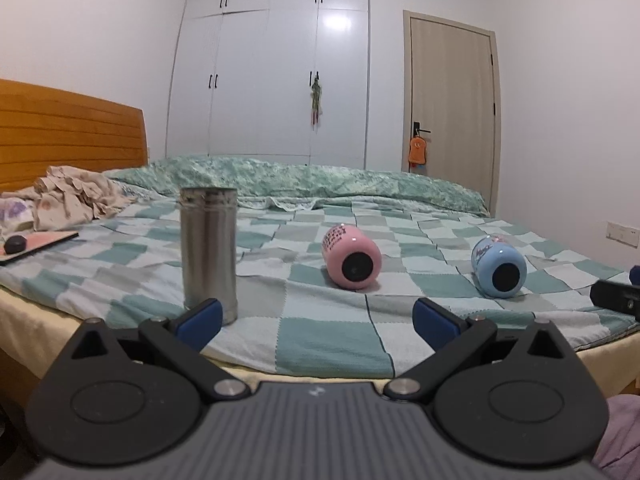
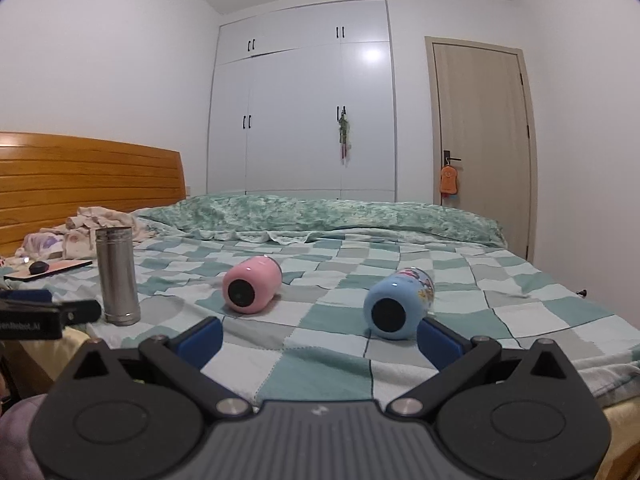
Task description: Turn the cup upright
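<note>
Checkered bedspread [image 2: 320, 344], blue cup [image 2: 394, 304] on its side just beyond right gripper [image 2: 320, 330] fingers, both grippers wide open, empty

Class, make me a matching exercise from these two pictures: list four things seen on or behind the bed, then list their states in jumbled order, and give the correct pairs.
Things:
1. steel cup
2. pink cup
3. blue cup
4. orange pouch

States:
A. hanging from the door handle
B. standing upright
C. lying on its side, rightmost cup
D. lying on its side, middle cup

Pairs: 1-B, 2-D, 3-C, 4-A
</note>
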